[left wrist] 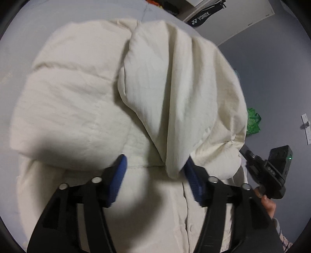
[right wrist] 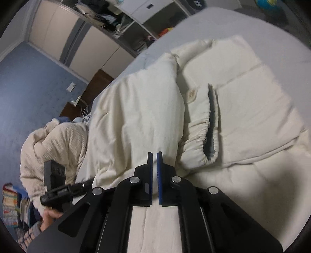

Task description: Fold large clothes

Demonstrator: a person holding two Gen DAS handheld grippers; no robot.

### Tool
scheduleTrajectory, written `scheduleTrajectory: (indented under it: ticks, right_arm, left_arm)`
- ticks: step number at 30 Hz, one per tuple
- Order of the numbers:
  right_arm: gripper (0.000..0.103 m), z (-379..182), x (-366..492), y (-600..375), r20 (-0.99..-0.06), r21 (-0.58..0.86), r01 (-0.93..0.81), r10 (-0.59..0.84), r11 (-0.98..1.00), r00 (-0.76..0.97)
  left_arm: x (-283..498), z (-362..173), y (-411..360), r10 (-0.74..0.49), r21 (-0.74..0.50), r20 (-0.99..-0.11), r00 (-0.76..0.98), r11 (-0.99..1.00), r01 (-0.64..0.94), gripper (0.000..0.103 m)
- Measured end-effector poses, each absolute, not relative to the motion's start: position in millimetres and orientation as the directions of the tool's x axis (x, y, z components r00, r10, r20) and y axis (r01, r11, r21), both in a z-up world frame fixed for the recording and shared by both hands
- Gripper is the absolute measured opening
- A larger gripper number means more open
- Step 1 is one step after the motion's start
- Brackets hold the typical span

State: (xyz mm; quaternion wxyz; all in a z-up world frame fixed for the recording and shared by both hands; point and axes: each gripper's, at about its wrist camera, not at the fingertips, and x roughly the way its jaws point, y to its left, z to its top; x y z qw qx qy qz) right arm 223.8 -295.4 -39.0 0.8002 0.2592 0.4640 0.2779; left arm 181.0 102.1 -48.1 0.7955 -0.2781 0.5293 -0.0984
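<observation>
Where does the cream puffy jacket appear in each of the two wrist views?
Left wrist: the cream jacket fills the centre, ahead of the open left tool.
Right wrist: the jacket spreads across centre and right.
Shared landmark: the grey bed sheet under it.

Both wrist cameras look down steeply, close over the cream puffer jacket (left wrist: pixel 81 93) (right wrist: pixel 252 109) on the bed (left wrist: pixel 29 39) (right wrist: pixel 243 23). Left view faces the wardrobe; right view faces a blue wall. Both share the jacket.
</observation>
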Motion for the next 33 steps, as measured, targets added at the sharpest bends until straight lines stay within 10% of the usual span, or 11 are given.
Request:
scheduleTrajectory:
  ticks: [3,7,19,33]
  right_arm:
    - [0.010,-17.0,212.7,-313.3,-0.615,0.652,-0.240,0.686,0.720,0.389]
    - [0.054,1.4,198.0,-349.9,-0.658,0.619,-0.244,0.663,0.746,0.358]
    - [0.058,-3.8,146.7,-456.6,-0.733,0.580,-0.148,0.593,0.801,0.333]
    - [0.058,-63.3,120.8,-480.2,-0.704,0.705,0.015,0.697,0.709,0.136]
  left_arm:
    - [167.6,-29.8,107.8,-0.420,-0.517,-0.796,0.436,0.847,-0.129,0.075]
    - [138.7,-14.2,122.7,-0.362,-0.465,-0.827,0.429,0.871,-0.160,0.085]
    - [48.2,-23.6,204.4,-0.163,-0.286,-0.937,0.310,0.865,-0.411,0.087]
    - [6.2,-48.4,202.0,-0.313,-0.354,-0.935,0.165,0.842,-0.407,0.084]
